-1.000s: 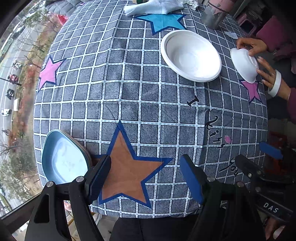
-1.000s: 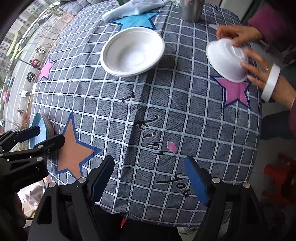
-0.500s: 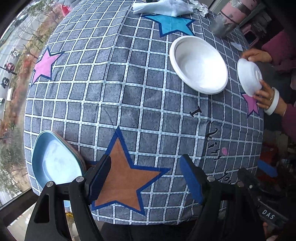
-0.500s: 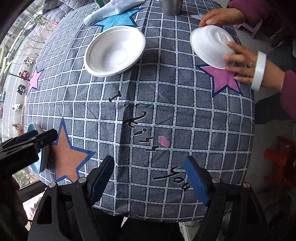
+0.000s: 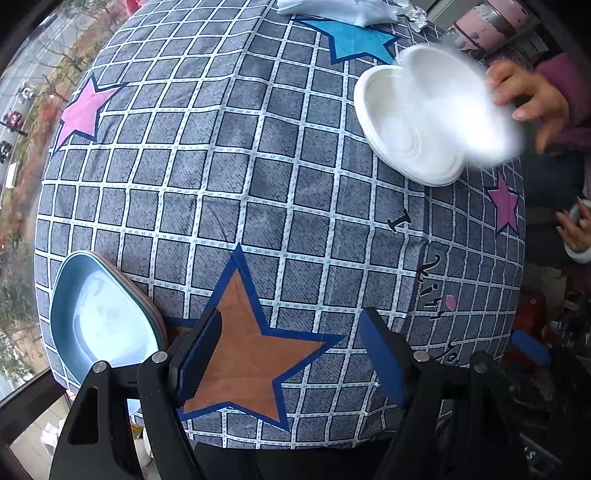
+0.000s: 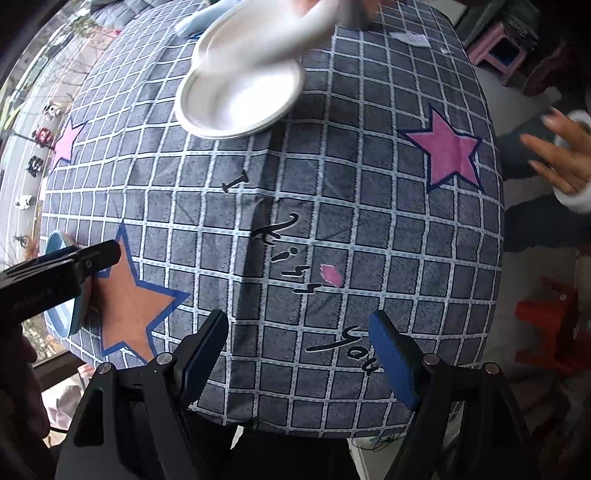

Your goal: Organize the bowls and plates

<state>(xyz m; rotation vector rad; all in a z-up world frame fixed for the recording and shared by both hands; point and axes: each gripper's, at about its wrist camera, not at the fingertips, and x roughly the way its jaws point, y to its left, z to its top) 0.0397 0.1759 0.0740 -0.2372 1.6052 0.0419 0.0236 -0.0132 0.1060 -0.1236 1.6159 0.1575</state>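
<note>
A stack of light blue plates (image 5: 103,317) lies at the table's near left corner; from the right wrist it shows as blue plates (image 6: 70,317) partly behind the left tool. My left gripper (image 5: 291,354) hangs open over the brown star (image 5: 251,350), just right of that stack. Over the printed lettering near the front edge my right gripper (image 6: 299,358) is open with nothing between its fingers. At the far right a white plate (image 5: 402,140) rests on the cloth. A person's hand (image 5: 528,96) holds a blurred white bowl (image 5: 461,107) above it, seen also as the white bowl (image 6: 284,33) over the white plate (image 6: 236,107).
The round table wears a grey checked cloth (image 5: 221,177) with coloured stars. A white napkin (image 5: 332,9) and a metal cup (image 5: 491,22) sit at the far edge. A second hand (image 6: 554,155) hovers off the right side. A red stool (image 6: 550,332) stands on the floor.
The person's hand has carried the white bowl from the pink star across to above the white plate. My left gripper has sunk a little toward the cloth; the right has barely moved.
</note>
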